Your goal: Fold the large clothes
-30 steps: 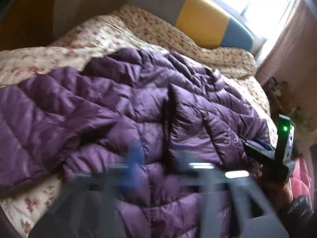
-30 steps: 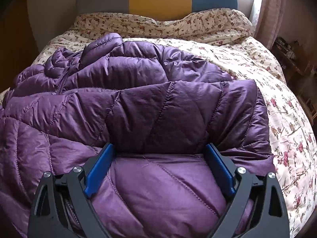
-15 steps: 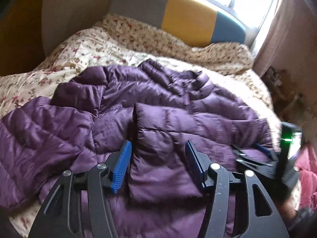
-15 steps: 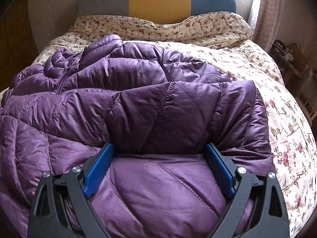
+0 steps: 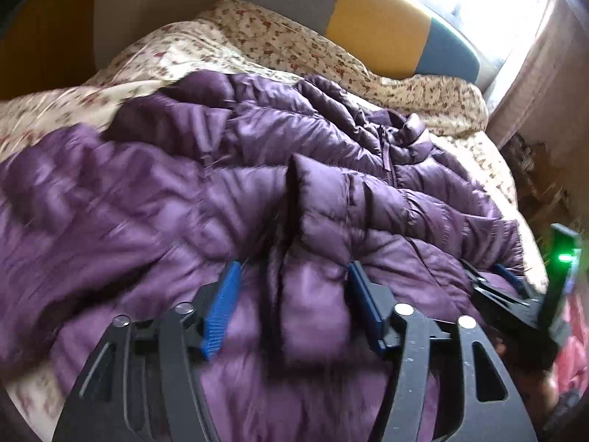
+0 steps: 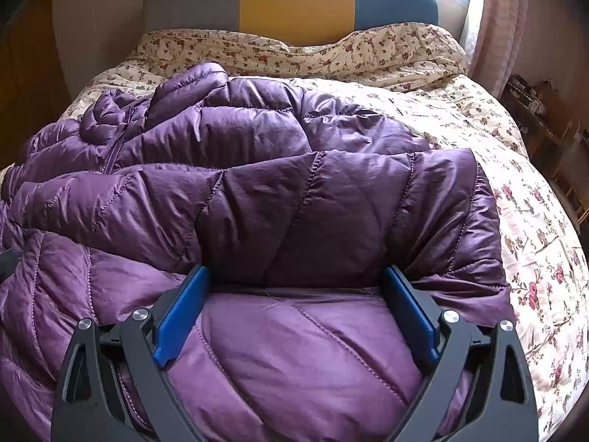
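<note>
A purple quilted jacket (image 6: 257, 191) lay spread across a bed covered by a floral blanket (image 6: 533, 228), taking up the near and left part of the bed. Its collar and zipper (image 6: 114, 143) sat toward the far left in the right wrist view, and a folded-over sleeve (image 6: 423, 199) lay across the body of the jacket, ending near the jacket's right edge beside the bare blanket.

The right gripper (image 6: 294, 309) stood wide open, its two blue pads (image 6: 180, 313) set apart on either side of a puffy near section of the jacket, pressing into the fabric without pinching it. In the left wrist view the same right gripper (image 5: 493, 280) appeared at the right edge, low against the jacket's near right hem, with a green light (image 5: 563, 258) glowing on its body.

The left gripper (image 5: 291, 305) was also open, its blue pads (image 5: 221, 309) on both sides of a raised fold of the jacket (image 5: 313, 258) that ran away from the camera toward the collar. That view was blurred, so whether the pads touched the cloth could not be told.

At the far end of the bed stood a headboard (image 6: 294, 0) in gray, yellow and blue panels, with a pink curtain (image 6: 497, 18) at the far right.
</note>
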